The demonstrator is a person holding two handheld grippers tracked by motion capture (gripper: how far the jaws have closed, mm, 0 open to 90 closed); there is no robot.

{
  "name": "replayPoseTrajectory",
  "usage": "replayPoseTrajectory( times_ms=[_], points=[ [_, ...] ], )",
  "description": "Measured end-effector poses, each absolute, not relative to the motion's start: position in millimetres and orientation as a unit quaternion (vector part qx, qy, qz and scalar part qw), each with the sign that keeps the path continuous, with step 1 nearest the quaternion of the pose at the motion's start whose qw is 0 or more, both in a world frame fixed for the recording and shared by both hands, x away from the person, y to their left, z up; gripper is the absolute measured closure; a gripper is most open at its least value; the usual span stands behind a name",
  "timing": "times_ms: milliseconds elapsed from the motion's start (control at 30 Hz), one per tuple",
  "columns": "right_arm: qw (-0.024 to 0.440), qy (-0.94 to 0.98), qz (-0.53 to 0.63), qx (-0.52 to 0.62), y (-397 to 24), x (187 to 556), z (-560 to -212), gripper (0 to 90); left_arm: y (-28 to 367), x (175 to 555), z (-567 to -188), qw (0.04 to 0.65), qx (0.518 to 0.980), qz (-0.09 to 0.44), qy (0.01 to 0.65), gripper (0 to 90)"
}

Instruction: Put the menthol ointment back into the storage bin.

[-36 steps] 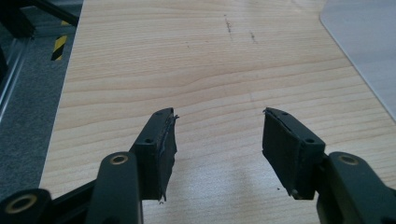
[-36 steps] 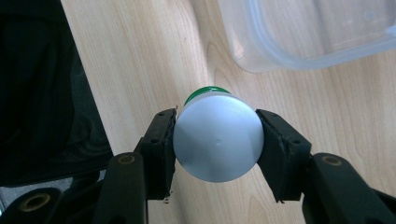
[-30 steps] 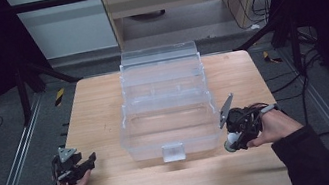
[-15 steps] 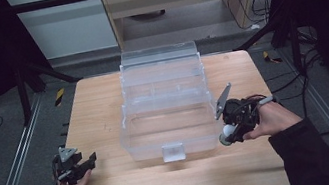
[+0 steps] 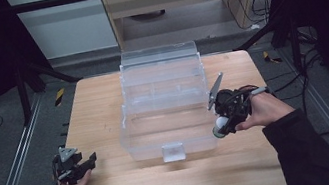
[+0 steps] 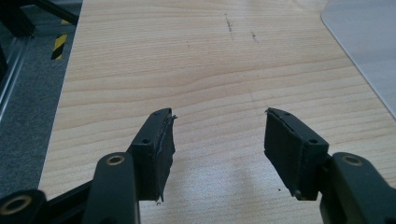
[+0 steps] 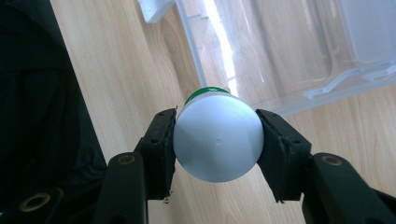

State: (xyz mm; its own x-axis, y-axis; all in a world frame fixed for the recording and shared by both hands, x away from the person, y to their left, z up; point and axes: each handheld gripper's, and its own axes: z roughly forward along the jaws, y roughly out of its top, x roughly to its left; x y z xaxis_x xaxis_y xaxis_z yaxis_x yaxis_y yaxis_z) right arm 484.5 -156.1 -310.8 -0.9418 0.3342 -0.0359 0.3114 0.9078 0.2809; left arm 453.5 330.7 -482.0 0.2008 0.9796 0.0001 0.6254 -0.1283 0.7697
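Observation:
My right gripper (image 5: pixel 224 122) is shut on a small white bottle (image 5: pixel 219 128) with a green band, held above the table at the right front corner of a clear plastic box (image 5: pixel 171 144). In the right gripper view, the bottle's round white end (image 7: pixel 217 144) faces the camera, pinched between both pads (image 7: pixel 161 149). The clear plastic box (image 7: pixel 289 51) lies just beyond it. My left gripper (image 5: pixel 82 167) rests near the table's front left, open. Bare wood shows between the jaws of the left gripper (image 6: pixel 217 140).
The box stands mid-table with its lid tipped open toward the back. The wooden table (image 5: pixel 94 109) has free room to the left of the box and along the front edge. A person's dark sleeve (image 5: pixel 304 150) comes in at the lower right. Metal frame rails run along both sides.
My right gripper has risen a little with the bottle and shifted left, closer to the box's right front corner. The left gripper has stayed in place.

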Motion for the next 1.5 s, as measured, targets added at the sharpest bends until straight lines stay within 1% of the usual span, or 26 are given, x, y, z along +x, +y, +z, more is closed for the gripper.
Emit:
replayPoseTrajectory(
  times_ms=[500, 933, 1500],
  points=[
    [0.041, 0.977, 0.138, 0.157, -145, 508, -314, 50.4, 331, 454, -482, 0.33, 0.7, 0.269, 0.573, 42.2],
    [0.045, 0.977, 0.129, 0.163, -136, 527, -331, 50.4, 332, 454, -482, 0.33, 0.701, 0.269, 0.572, 42.2],
    [0.04, 0.978, 0.12, 0.164, -131, 534, -362, 50.4, 332, 453, -481, 0.33, 0.701, 0.271, 0.571, 42.2]
  ],
)
